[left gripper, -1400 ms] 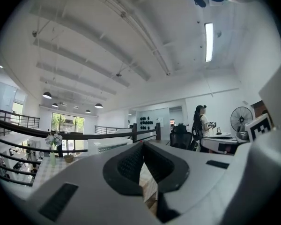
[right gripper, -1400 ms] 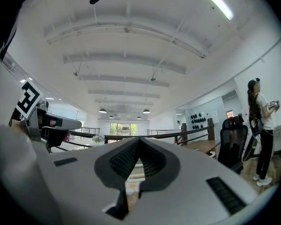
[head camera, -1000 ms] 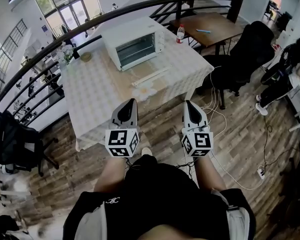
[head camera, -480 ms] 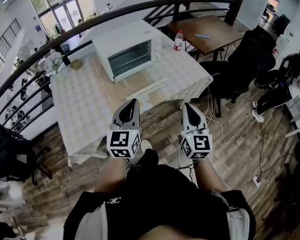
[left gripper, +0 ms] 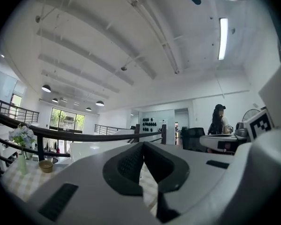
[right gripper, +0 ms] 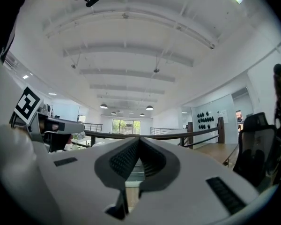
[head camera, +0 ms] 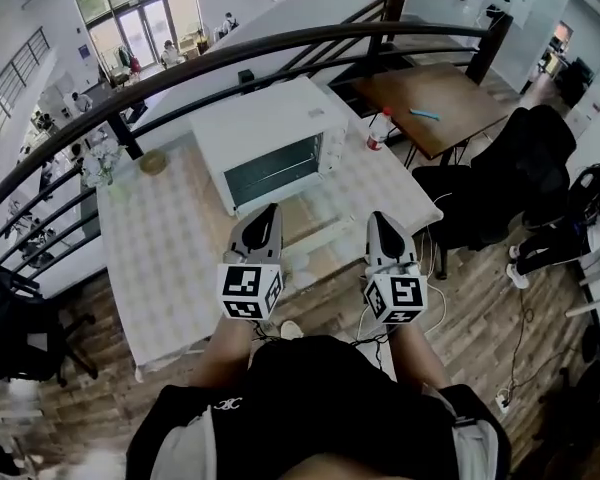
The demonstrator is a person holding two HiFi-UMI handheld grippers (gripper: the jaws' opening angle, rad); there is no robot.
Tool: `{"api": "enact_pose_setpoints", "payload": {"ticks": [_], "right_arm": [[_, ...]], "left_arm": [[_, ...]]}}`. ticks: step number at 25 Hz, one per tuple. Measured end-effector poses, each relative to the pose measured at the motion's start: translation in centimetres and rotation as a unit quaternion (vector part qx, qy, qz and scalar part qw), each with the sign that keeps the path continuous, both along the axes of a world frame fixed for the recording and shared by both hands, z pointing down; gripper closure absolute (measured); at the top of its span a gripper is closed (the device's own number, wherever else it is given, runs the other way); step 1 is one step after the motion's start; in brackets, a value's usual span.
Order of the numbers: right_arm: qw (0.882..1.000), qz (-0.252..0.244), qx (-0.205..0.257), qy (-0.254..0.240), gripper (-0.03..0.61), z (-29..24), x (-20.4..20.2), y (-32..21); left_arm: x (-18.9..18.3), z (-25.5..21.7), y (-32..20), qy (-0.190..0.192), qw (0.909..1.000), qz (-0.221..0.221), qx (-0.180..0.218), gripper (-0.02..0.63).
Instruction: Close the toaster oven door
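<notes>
The white toaster oven (head camera: 270, 128) stands at the back of the table with the checked cloth (head camera: 170, 268). Its glass door (head camera: 305, 226) lies folded down and open, with the pale handle bar (head camera: 325, 238) at the front edge. Side by side I hold both grippers, tips pointing at the oven over the table's near edge. The left gripper (head camera: 265, 214) is shut and empty, just left of the open door. The right gripper (head camera: 379, 220) is shut and empty too, just right of the door. In the gripper views the left gripper's (left gripper: 142, 145) and the right gripper's (right gripper: 139, 138) tips meet with nothing between them.
A water bottle (head camera: 379, 128) stands right of the oven, a bowl (head camera: 152, 161) and a vase of flowers (head camera: 98, 165) at the table's far left. A black railing (head camera: 230, 53) runs behind. A wooden table (head camera: 435, 108), black chairs (head camera: 510, 183) and floor cables (head camera: 435, 308) are at the right.
The table and oven have come closer and now sit right under the gripper tips. Both grippers stay shut and keep their spacing.
</notes>
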State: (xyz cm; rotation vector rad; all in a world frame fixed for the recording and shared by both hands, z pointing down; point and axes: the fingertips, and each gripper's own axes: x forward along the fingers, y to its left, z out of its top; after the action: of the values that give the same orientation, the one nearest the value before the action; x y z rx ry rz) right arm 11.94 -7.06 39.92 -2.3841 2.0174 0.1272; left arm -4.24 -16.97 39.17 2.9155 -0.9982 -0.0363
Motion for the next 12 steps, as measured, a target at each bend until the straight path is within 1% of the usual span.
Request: {"api": "enact_pose_setpoints", "payload": {"ticks": [3,6,9,12], "right_arm": [[1.0,-0.005,-0.01,0.001,0.584,0.3,1.1,-4.3],[1.0,-0.014,-0.022,0.005,0.584,0.8,1.5,-8.0],[0.999,-0.022,-0.03,0.007,0.584,1.3,1.4,-10.6],[0.999,-0.025,-0.032,0.008,0.584,1.4,2.1,-12.1]], "left_arm": [[0.4,0.3,-3.9,0.0,0.9999,-0.01,-0.008,0.6],[-0.1,0.9,-7.4,0.005,0.9995,-0.026,-0.018,0.6],[-1.1,1.6,-9.9,0.013,0.9985,-0.039,-0.037,0.6],[-1.4,2.4,-11.0,0.013,0.9972,-0.05,-0.053,0.6]]}}
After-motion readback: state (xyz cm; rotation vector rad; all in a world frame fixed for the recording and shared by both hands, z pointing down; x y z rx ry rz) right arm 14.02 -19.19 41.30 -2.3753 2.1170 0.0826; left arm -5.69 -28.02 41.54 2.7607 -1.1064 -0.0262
